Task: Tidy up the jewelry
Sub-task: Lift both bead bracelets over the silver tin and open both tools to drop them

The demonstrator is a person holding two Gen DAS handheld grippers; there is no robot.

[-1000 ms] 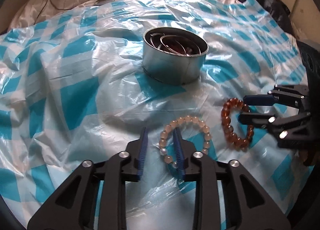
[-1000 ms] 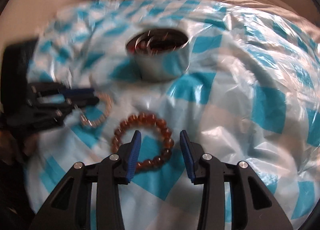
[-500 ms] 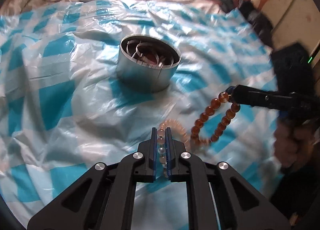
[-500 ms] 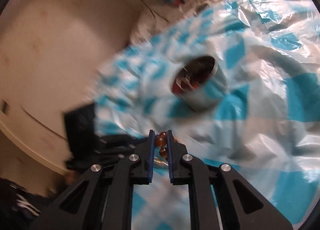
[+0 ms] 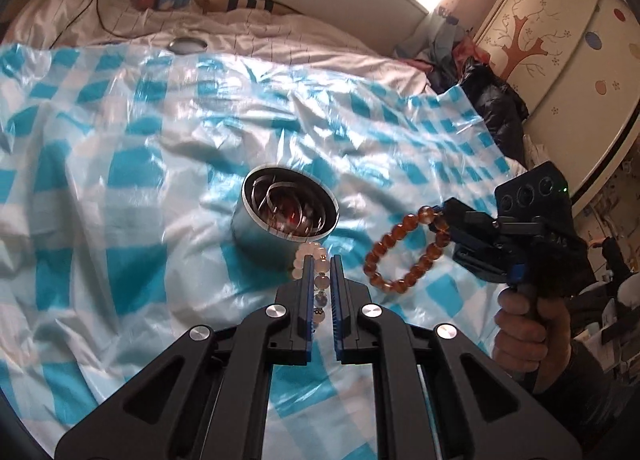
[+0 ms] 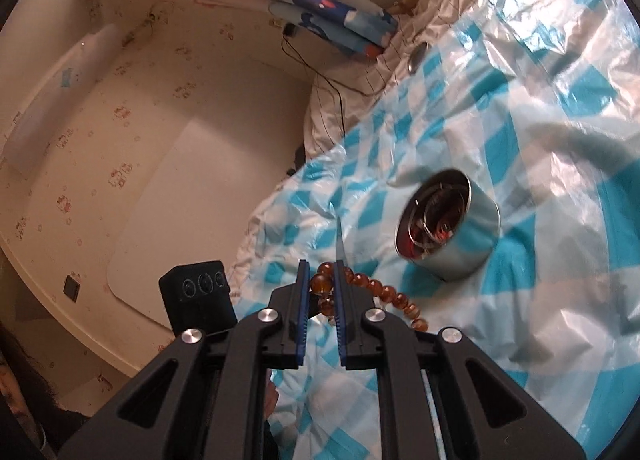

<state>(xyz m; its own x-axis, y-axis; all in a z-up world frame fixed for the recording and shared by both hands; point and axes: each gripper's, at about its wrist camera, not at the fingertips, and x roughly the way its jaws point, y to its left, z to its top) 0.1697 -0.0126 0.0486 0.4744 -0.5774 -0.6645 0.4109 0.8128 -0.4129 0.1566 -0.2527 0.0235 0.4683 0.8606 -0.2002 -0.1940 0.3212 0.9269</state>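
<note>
A blue-checked plastic sheet (image 5: 120,180) fills the frame. At its centre a metal tin (image 5: 284,216) is seen. The amber bracelet (image 5: 404,250) is pinched at right by the right gripper (image 6: 320,280); the pale bracelet (image 5: 318,272) is clamped at lower centre by the left gripper (image 5: 320,264).

Both grippers are matte black frames with triangular cut-outs, round silver screw heads and blue ribbed pads (image 5: 307,292). The right hand (image 5: 528,332) shows bare skin and a dark sleeve.
</note>
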